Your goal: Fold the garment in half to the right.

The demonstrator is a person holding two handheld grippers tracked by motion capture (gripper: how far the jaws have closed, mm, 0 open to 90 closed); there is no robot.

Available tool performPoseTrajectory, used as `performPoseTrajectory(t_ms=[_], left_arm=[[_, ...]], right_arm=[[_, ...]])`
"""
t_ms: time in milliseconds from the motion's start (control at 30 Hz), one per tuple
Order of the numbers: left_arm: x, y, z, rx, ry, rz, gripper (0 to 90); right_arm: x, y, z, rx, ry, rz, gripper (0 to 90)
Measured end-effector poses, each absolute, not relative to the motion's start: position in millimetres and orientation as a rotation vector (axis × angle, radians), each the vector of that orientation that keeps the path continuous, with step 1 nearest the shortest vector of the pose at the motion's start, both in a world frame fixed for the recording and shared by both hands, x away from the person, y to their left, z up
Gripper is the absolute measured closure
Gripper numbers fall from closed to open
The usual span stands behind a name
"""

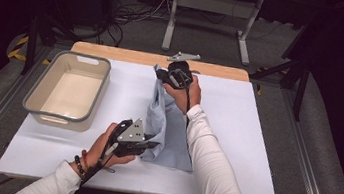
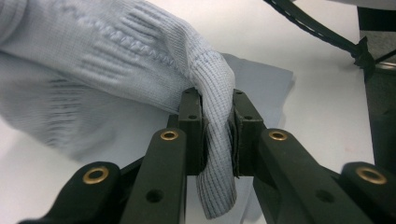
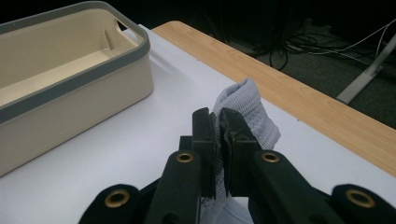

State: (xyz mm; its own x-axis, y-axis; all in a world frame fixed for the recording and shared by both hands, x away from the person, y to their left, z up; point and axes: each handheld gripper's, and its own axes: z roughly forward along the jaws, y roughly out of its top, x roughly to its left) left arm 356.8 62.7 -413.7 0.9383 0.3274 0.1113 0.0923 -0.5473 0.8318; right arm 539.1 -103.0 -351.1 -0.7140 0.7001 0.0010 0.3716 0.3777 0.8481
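Note:
A pale blue knitted cloth hangs stretched between both grippers above the white table top. My left gripper pinches its near lower edge; in the left gripper view the ribbed fabric is squeezed between the two black pads, and the jaws are shut on it. My right gripper holds the far upper corner, raised near the table's back edge. In the right gripper view a bunched fold of the cloth sticks out past the closed jaws.
A cream tub with a grey rim stands on the left of the table, seen also in the right gripper view as the tub. A wooden strip runs along the far edge, with a grey three-cornered plate lying on it.

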Motion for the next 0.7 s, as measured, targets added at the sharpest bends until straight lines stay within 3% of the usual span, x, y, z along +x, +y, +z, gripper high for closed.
performPoseTrajectory(t_ms=[700], left_arm=[[362, 2, -430, 2.152, 0.237, 0.267, 71.9]], right_arm=[[530, -180, -369, 1.055, 2.233, 1.199, 83.0]])
